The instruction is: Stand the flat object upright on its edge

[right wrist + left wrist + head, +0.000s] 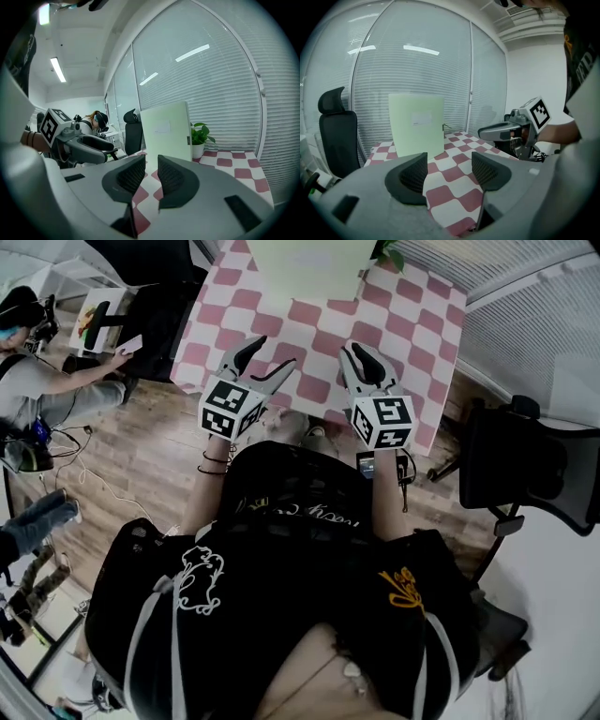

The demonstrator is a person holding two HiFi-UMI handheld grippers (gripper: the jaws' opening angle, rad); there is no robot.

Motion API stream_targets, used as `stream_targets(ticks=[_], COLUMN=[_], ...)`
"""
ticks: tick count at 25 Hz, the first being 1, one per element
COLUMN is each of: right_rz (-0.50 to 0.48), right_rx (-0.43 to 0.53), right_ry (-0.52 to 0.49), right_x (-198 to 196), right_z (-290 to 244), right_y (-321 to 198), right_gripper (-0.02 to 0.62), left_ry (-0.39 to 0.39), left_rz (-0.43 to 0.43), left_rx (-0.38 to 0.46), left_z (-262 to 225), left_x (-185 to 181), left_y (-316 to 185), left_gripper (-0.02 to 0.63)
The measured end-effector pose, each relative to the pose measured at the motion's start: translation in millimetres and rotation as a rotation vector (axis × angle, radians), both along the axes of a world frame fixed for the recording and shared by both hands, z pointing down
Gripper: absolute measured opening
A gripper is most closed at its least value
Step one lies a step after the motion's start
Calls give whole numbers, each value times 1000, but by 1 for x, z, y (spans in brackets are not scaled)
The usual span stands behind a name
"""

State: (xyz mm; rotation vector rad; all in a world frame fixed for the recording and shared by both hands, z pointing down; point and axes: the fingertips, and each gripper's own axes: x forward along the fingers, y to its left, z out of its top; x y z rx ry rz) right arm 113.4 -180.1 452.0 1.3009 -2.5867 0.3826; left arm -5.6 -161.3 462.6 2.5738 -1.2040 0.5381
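The flat object (305,263), a pale green board with a small white label, stands upright at the far side of the pink-and-white checked table (412,324). It also shows upright in the left gripper view (416,129) and the right gripper view (166,131). Both grippers hang over the table's near edge, well short of the board. My left gripper (270,354) is open with only tablecloth between its pads (449,168). My right gripper (364,352) has its jaws drawn close, with a narrow empty gap between them (151,176).
A potted plant (200,136) sits just right of the board by the window blinds. A black office chair (534,465) stands right of the table, another (335,136) at its left. A seated person (37,381) works at the far left.
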Motion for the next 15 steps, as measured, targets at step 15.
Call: stream_targets(ticks=[15], right_rz=[-50], right_rx=[7], right_ry=[-18], right_x=[-8], right_z=[-3], right_y=[56], right_gripper=[40], left_ry=[50], left_rz=[7], left_rx=[50], left_z=[-20], left_x=[9], left_y=[50], left_gripper=[281])
